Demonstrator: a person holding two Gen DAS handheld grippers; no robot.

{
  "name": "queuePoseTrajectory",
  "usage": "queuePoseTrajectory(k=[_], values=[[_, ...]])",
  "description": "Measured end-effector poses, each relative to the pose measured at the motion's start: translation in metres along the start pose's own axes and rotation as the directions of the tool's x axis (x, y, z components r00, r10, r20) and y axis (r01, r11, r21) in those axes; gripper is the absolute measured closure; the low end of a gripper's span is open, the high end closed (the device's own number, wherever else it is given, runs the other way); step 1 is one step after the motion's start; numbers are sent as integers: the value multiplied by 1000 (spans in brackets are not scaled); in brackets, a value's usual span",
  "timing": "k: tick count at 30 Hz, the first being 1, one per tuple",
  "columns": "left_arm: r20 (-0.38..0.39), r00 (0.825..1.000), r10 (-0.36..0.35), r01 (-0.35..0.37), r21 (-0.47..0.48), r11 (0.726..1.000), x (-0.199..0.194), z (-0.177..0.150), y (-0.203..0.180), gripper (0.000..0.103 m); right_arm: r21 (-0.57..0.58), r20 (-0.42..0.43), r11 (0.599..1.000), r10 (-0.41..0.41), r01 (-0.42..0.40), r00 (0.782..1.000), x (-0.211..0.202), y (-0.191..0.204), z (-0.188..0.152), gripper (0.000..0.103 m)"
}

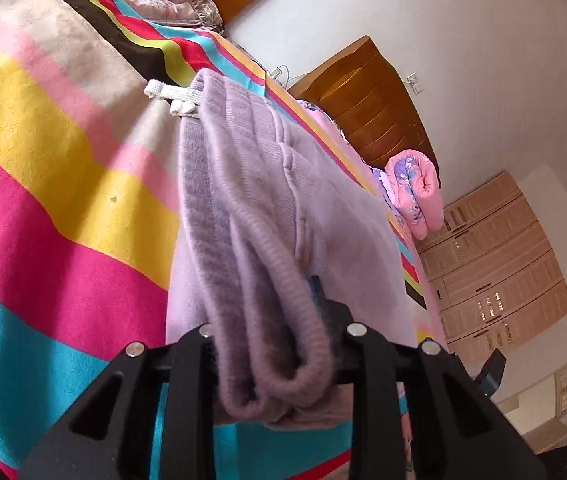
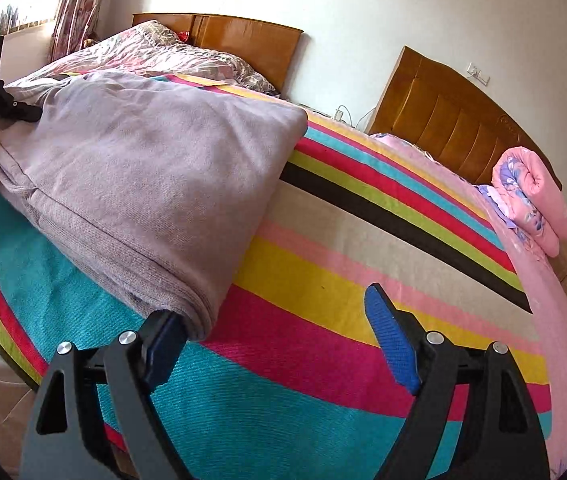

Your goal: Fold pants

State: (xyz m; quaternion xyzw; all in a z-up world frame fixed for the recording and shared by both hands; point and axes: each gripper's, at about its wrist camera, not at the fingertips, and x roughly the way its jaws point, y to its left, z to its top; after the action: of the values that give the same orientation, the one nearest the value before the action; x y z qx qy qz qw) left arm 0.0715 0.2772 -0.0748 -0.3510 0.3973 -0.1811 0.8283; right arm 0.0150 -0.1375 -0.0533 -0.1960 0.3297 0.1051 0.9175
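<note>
The lilac pants lie folded into a thick pad on the striped bedspread. My left gripper is shut on a bunched, layered edge of the pants, which stretch away from it; their white drawstring shows at the far end. In the right wrist view that gripper's dark finger grips the pad's far left corner. My right gripper stands open just above the bedspread. The near corner of the pants lies right beside its left blue pad, and nothing is pinched between the pads.
A rolled pink floral quilt sits at the bed's right end. Two wooden headboards line the white wall. A crumpled patterned duvet lies behind the pants. A light wardrobe stands beyond the bed.
</note>
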Motion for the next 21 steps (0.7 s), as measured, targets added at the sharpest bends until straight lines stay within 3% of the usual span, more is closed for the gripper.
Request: queuePoseTrajectory(k=[2, 3, 4, 5, 6, 7, 8, 9, 11, 13, 15, 16, 18, 21], values=[[-15, 997, 70, -69, 45, 997, -1, 3, -12, 66, -17, -8, 1000, 4, -4, 1000, -3, 1, 1, 23], [-7, 991, 133, -132, 67, 989, -6, 4, -20, 63, -29, -9, 999, 21, -22, 1000, -7, 0, 2, 23], [24, 976, 215, -216, 87, 973, -14, 5, -29, 51, -40, -8, 998, 49, -49, 999, -12, -1, 1, 23], [83, 945, 317, -324, 102, 940, -26, 4, -37, 39, -43, -8, 995, 86, -86, 996, -17, -5, 0, 23], [168, 884, 436, -456, 113, 882, -40, 4, -50, 35, -33, -8, 990, 139, -139, 990, -23, -11, -2, 23], [252, 828, 500, -542, 136, 829, -52, 3, -65, 34, -6, 5, 980, 200, -200, 980, -32, -17, -2, 23], [315, 805, 503, -570, 175, 802, -60, 3, -82, 33, 27, 25, 967, 251, -252, 968, -38, -23, -1, 23], [349, 809, 473, -562, 222, 797, -65, 2, -97, 30, 59, 49, 954, 293, -295, 955, -43, -30, 4, 23], [357, 840, 409, -522, 322, 790, -57, -2, -126, 20, 83, 105, 931, 346, -355, 932, -48, -33, 22, 23], [311, 865, 394, -499, 437, 749, -26, -9, -147, 18, 77, 142, 917, 379, -392, 914, -44, -26, 44, 24], [283, 842, 460, -539, 504, 675, 12, -20, -155, 18, 52, 155, 905, 411, -423, 898, -33, -10, 64, 25], [265, 832, 487, -549, 514, 658, 26, -25, -149, 18, 38, 141, 909, 406, -415, 903, -27, 2, 71, 25], [211, 827, 522, -550, 498, 670, 39, -37, -128, 18, 12, 95, 915, 400, -403, 911, -13, 22, 74, 26], [225, 814, 536, -564, 527, 635, 41, -55, -110, 18, -32, 26, 922, 388, -387, 921, 1, 44, 59, 26]])
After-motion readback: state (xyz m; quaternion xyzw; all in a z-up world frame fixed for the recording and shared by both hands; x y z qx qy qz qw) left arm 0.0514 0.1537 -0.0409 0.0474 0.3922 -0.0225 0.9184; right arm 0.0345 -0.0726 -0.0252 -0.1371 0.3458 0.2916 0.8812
